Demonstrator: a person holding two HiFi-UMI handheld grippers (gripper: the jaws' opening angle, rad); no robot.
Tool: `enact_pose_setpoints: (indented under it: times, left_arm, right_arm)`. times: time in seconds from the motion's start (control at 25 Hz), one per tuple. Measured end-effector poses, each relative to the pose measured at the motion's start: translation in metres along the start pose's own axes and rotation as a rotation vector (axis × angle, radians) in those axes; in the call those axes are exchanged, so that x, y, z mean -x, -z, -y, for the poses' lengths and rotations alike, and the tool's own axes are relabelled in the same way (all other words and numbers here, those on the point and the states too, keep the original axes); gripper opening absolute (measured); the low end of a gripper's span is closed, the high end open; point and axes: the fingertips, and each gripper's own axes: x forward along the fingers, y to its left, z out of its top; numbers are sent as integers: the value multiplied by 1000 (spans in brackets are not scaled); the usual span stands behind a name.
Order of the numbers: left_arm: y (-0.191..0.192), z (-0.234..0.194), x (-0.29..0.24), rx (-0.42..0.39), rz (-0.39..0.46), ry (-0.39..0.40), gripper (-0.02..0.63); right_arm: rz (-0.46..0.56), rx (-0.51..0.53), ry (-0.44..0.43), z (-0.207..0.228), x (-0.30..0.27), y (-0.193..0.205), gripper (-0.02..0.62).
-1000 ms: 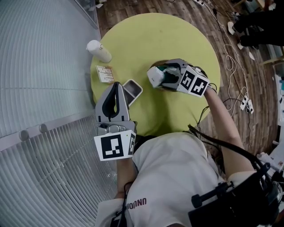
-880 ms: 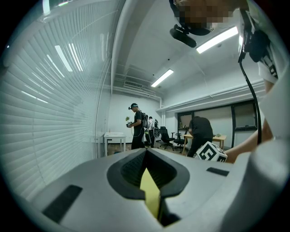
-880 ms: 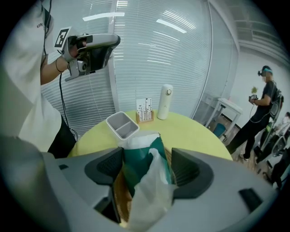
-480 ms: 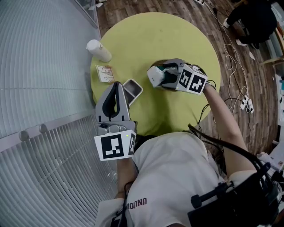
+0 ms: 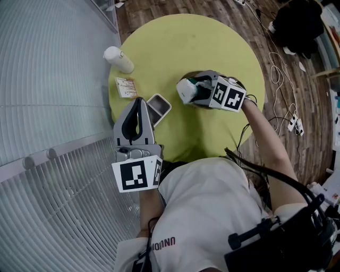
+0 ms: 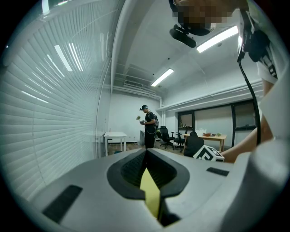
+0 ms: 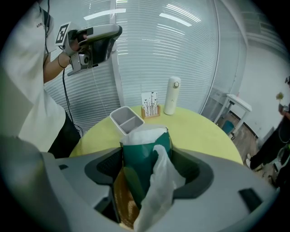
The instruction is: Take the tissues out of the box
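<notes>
The left gripper (image 5: 139,102) is held raised over the worktop's (image 5: 180,42) near-left edge, pointing away from the person, its jaws closed together on nothing. The right forearm reaches forward over the near-right edge. The right gripper (image 5: 193,88) is clamped on the green tissue box (image 7: 144,158) above the worktop's right half, with a white tissue (image 7: 161,186) hanging from the box. A white bottle (image 5: 118,60), a card stand (image 5: 126,88) and a grey tray (image 5: 159,109) stand along the left edge. White blinds (image 5: 48,79) fill the left, and cables (image 5: 276,64) lie on the wood floor (image 5: 149,10).
</notes>
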Motion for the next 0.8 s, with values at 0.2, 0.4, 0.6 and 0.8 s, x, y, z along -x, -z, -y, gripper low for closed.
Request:
enact_pose_setpoints:
  times: [0.2, 0.4, 0.6, 0.8]
  left_arm:
    - [1, 0, -2, -1, 1, 5, 12]
    - [1, -1, -2, -2, 2, 6, 12]
    - [0, 1, -2, 0, 0, 7, 13]
    - [1, 2, -1, 2, -2, 4, 12]
  right_arm:
    - [18, -23, 4, 1, -3, 0, 339]
    - [39, -49, 9, 1, -7, 0, 337]
    - [49, -58, 9, 1, -5, 0, 334]
    - [53, -71, 10, 0, -6, 1, 316]
